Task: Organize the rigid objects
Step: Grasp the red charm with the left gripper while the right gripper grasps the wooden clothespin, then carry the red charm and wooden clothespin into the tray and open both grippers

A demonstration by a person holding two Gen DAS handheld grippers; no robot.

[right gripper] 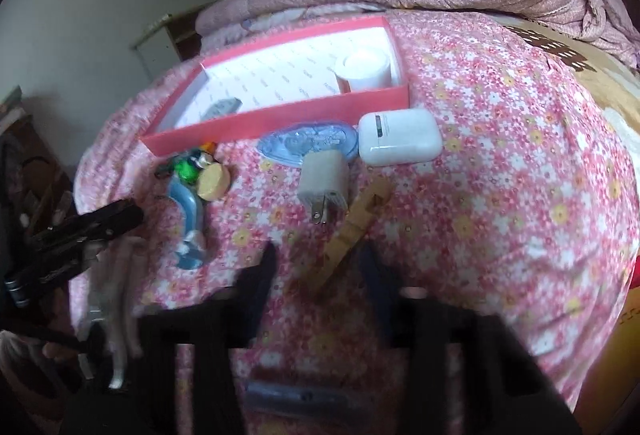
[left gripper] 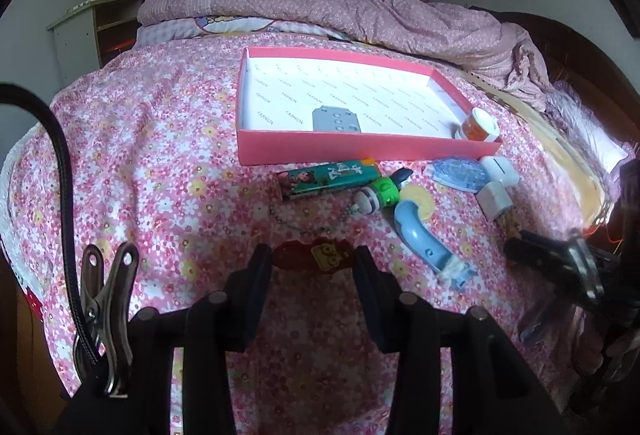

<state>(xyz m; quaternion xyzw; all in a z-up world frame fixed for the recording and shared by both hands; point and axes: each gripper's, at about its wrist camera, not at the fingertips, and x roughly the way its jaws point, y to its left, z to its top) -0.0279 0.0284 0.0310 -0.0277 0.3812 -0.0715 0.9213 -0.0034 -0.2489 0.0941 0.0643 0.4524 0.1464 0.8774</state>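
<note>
A: Your left tool is hanging open around the red charm on the bed, one finger on each side of it, nothing gripped yet. A thin chain is trailing from the charm toward the green toy.

B: So what are you worrying about?

A: If you are closing and lifting fast, that chain may be dragging the green toy or the blue handle along, or catching on the quilt. The bedding is soft too, so the charm could be sinking away as your fingers are pressing in.

B: And the right side?

A: Your right tool is also standing open, with the wooden clothespin lying slantwise between its fingers, not gripped. The view is blurring there, so I cannot tell whether a finger is touching it. Being slanted, it may be twisting out as you are squeezing, and the white plug is lying just beside it, easy to nudge.

B: Where is everything going?

A: Presumably into the pink box, which is already holding a grey plate and a small jar. The jar is sitting in the near corner, so a careless drop there could be knocking it.
</note>
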